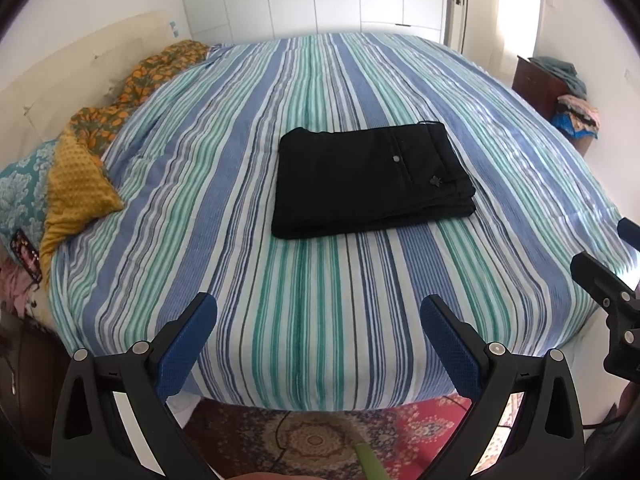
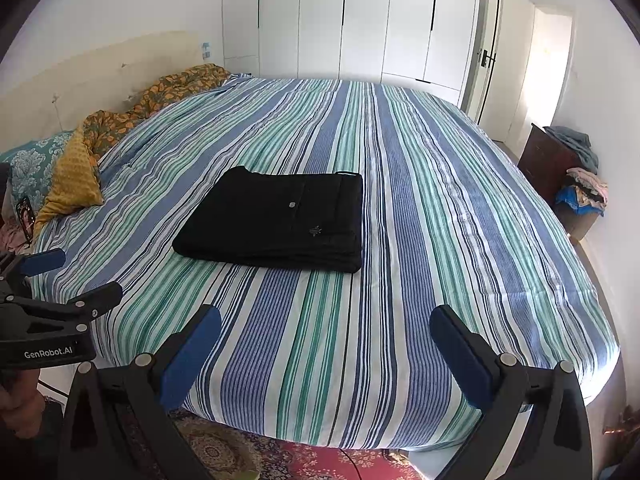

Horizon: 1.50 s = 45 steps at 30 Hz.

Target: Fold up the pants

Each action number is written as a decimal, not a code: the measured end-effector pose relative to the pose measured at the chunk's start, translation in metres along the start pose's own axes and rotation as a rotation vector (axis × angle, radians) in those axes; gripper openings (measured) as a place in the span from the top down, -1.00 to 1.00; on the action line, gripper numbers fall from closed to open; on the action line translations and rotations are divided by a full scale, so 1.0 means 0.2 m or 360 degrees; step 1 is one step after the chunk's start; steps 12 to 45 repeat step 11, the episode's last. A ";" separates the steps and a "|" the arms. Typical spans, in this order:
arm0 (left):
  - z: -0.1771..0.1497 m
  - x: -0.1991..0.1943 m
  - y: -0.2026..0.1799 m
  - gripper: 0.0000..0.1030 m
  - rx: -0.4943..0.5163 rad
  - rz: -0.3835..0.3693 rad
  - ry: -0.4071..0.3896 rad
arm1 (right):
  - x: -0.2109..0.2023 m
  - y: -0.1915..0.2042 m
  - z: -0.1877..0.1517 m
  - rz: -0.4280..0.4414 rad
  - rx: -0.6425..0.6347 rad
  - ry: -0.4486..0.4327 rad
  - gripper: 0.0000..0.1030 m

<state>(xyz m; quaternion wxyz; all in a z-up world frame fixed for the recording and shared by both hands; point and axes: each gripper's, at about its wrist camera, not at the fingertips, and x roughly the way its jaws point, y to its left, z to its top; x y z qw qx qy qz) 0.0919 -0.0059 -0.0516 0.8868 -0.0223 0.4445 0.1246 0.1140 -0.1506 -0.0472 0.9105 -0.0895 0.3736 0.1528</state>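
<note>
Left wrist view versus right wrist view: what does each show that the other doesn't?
Only the left wrist view shows the right gripper at its right edge and a green object at the bottom. Only the right wrist view shows the left gripper marked GenRobot.AI. Both show the folded black pants lying on the striped bedspread, untouched, with both grippers open.

**Both grippers wide open, empty**

My left gripper (image 1: 318, 316) has its 2 blue-padded fingers (image 1: 188, 344) spread wide, nothing between them. My right gripper (image 2: 326, 328) is the same, 2 fingers (image 2: 464, 356) well apart and level. Each shows at the edge of the other's view, side by side. A hand (image 2: 18, 412) grips the left handle at the lower left of the right wrist view.
</note>
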 end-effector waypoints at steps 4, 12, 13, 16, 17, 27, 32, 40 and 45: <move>0.00 0.00 -0.01 -0.98 0.0016 -0.0017 0.0000 | 0.01 0.00 0.00 0.0012 0.0009 0.0012 -1.00; -0.01 -0.02 -0.02 -0.98 0.0023 -0.0021 -0.0032 | 0.01 0.00 -0.01 0.0004 0.0015 0.0006 -1.00; -0.01 -0.02 -0.02 -0.98 0.0023 -0.0021 -0.0032 | 0.01 0.00 -0.01 0.0004 0.0015 0.0006 -1.00; -0.01 -0.02 -0.02 -0.98 0.0023 -0.0021 -0.0032 | 0.01 0.00 -0.01 0.0004 0.0015 0.0006 -1.00; -0.01 -0.02 -0.02 -0.98 0.0023 -0.0021 -0.0032 | 0.01 0.00 -0.01 0.0004 0.0015 0.0006 -1.00; -0.01 -0.02 -0.02 -0.98 0.0023 -0.0021 -0.0032 | 0.01 0.00 -0.01 0.0004 0.0015 0.0006 -1.00; -0.01 -0.02 -0.02 -0.98 0.0023 -0.0021 -0.0032 | 0.01 0.00 -0.01 0.0004 0.0015 0.0006 -1.00; -0.01 -0.02 -0.02 -0.98 0.0023 -0.0021 -0.0032 | 0.01 0.00 -0.01 0.0004 0.0015 0.0006 -1.00; -0.01 -0.02 -0.02 -0.98 0.0023 -0.0021 -0.0032 | 0.01 0.00 -0.01 0.0004 0.0015 0.0006 -1.00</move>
